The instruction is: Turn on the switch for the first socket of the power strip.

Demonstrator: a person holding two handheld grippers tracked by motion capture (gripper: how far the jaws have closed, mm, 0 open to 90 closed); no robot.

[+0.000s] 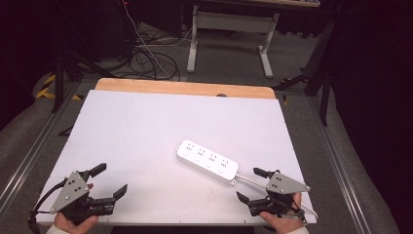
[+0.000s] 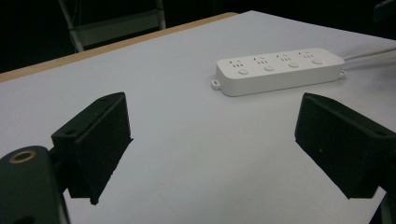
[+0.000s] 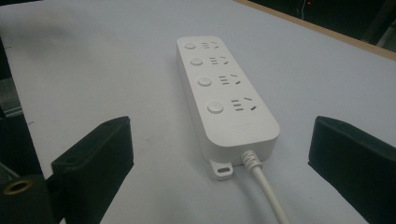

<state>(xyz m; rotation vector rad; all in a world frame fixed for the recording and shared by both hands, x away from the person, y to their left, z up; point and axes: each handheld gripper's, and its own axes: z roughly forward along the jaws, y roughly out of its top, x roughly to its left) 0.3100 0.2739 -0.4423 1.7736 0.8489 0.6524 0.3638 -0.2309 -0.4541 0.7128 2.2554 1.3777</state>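
I judge the work barely begun: the white table (image 1: 146, 126) carries 1 power strip (image 1: 207, 161), untouched, lying slantwise right of the table's middle. Its cord (image 1: 251, 181) runs from the strip's near end toward my right gripper (image 1: 247, 184), whose jaws gape wide just beside that end. My left gripper (image 1: 111, 180), equally wide, sits well apart from the strip. I can read no brand or lettering; only 4 round buttons (image 3: 214, 107).
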